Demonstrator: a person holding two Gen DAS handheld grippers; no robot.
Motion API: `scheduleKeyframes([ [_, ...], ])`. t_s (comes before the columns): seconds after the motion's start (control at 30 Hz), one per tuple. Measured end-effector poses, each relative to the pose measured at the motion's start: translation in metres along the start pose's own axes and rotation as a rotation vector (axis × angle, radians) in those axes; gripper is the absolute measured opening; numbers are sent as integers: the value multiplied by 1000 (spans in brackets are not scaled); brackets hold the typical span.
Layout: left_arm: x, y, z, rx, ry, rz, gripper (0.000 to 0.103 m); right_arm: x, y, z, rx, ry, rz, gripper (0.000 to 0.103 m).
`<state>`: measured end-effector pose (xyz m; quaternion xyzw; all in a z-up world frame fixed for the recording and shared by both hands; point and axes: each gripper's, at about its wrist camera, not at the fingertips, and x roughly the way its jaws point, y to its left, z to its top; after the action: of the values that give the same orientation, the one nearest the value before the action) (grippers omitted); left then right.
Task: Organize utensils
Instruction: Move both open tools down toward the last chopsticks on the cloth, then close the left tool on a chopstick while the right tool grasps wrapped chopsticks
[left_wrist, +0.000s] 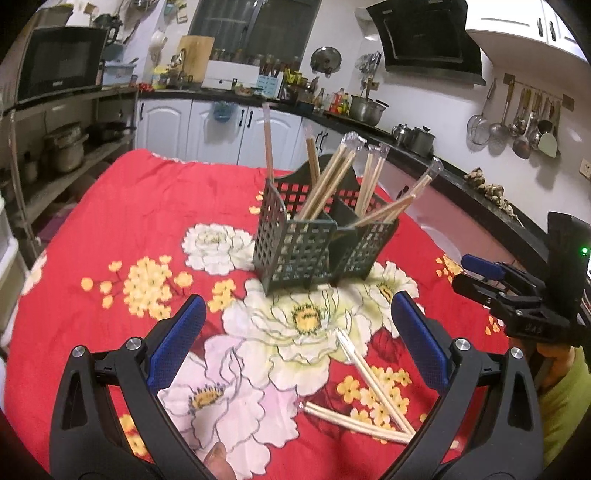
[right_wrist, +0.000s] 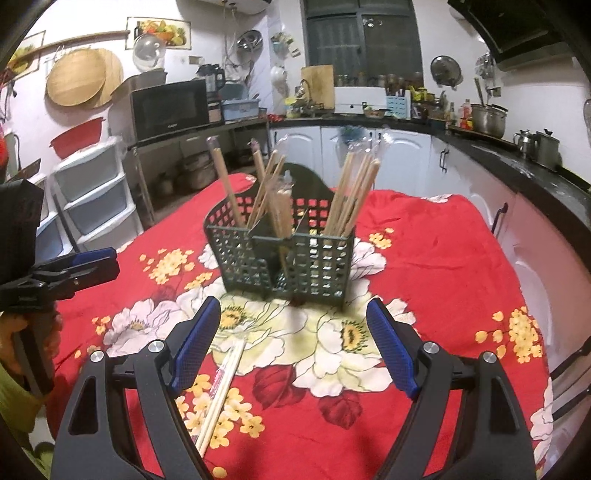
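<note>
Left wrist: left gripper (left_wrist: 297, 317) gaping wide, holding nothing, hovering over red floral tablecloth (left_wrist: 122, 221) | green lattice caddy (left_wrist: 314, 236) standing ahead, holding wrapped chopsticks (left_wrist: 332, 181) | loose chopstick pairs (left_wrist: 369, 391) lying between fingers | right gripper (left_wrist: 480, 273) clenched, "UA5"-like marking barely legible || Right wrist: right gripper (right_wrist: 293, 325) spread wide, gripping nothing | caddy (right_wrist: 288, 258) sitting ahead | loose pair (right_wrist: 221, 387) lying by left finger | no brand readable.

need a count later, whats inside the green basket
The green basket holds wrapped chopstick pairs standing upright and leaning in its compartments. Their lower ends and the basket floor are hidden behind the lattice walls.
</note>
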<state>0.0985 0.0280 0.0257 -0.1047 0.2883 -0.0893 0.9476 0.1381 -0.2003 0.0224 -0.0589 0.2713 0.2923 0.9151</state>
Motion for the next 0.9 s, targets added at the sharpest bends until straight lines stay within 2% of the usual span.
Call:
scheduleKeyframes([
  [0.33,10,9,-30,-51,90,-2,91,15,5,-11,-16,62,34,78],
  [0.5,13,13,-39,-74,134,-4,65,22,9,-16,-31,92,58,75],
  [0.73,24,14,-61,-131,230,-53,58,39,15,-22,-25,146,107,65],
  [0.9,34,13,-74,-173,302,-102,46,54,15,-26,-17,192,126,55],
])
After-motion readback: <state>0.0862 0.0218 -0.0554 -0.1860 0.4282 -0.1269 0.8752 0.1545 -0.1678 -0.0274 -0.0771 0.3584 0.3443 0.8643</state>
